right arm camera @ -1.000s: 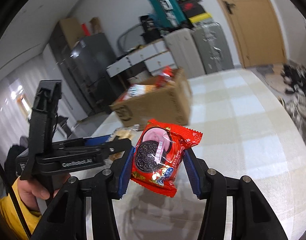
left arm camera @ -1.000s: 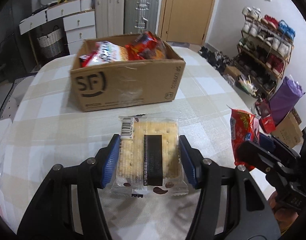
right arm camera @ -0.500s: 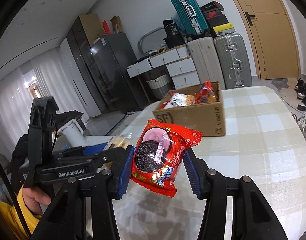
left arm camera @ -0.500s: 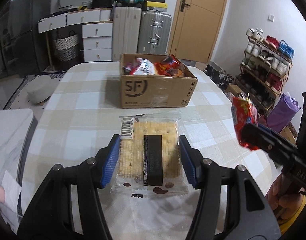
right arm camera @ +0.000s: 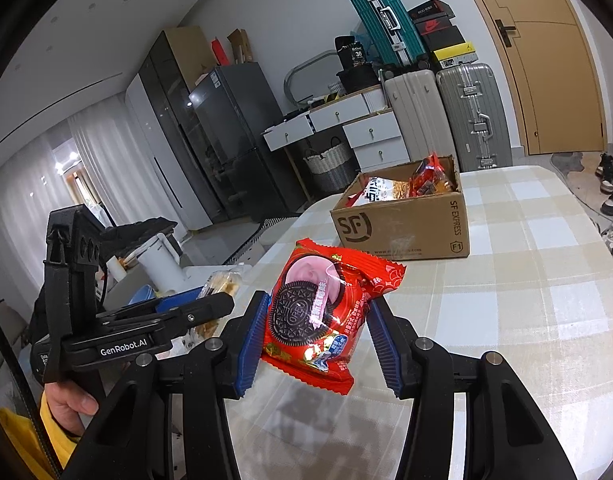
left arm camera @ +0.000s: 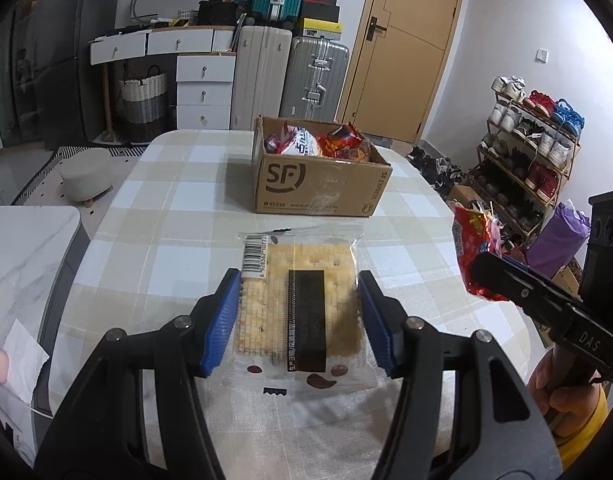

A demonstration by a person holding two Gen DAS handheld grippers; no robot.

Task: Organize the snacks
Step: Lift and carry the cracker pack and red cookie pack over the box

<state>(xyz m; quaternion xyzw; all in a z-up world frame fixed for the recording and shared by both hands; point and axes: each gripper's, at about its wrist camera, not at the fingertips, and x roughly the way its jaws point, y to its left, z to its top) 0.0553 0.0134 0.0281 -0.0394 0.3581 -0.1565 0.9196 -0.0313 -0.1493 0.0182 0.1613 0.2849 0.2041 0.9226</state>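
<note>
My left gripper (left arm camera: pixel 298 316) is shut on a clear cracker pack (left arm camera: pixel 302 308) with a black label, held above the checked table (left arm camera: pixel 166 208). My right gripper (right arm camera: pixel 314 332) is shut on a red Oreo packet (right arm camera: pixel 326 316). That packet (left arm camera: pixel 472 252) and the right gripper also show at the right edge of the left wrist view. An open cardboard box (left arm camera: pixel 318 184) marked SF stands farther along the table, with several snack bags inside. The same box (right arm camera: pixel 402 220) sits ahead of the right gripper. The left gripper (right arm camera: pixel 202 304) shows at the left of the right wrist view.
A marble-topped side table (left arm camera: pixel 30 248) with paper on it stands left of the table. Suitcases (left arm camera: pixel 290 76), white drawers (left arm camera: pixel 202 92) and a door stand behind. A shoe rack (left arm camera: pixel 534 148) and a purple bag (left arm camera: pixel 554 240) are at the right.
Both grippers drew back from the box and rose a little, so the box now looks smaller and farther. Each snack stays gripped as before.
</note>
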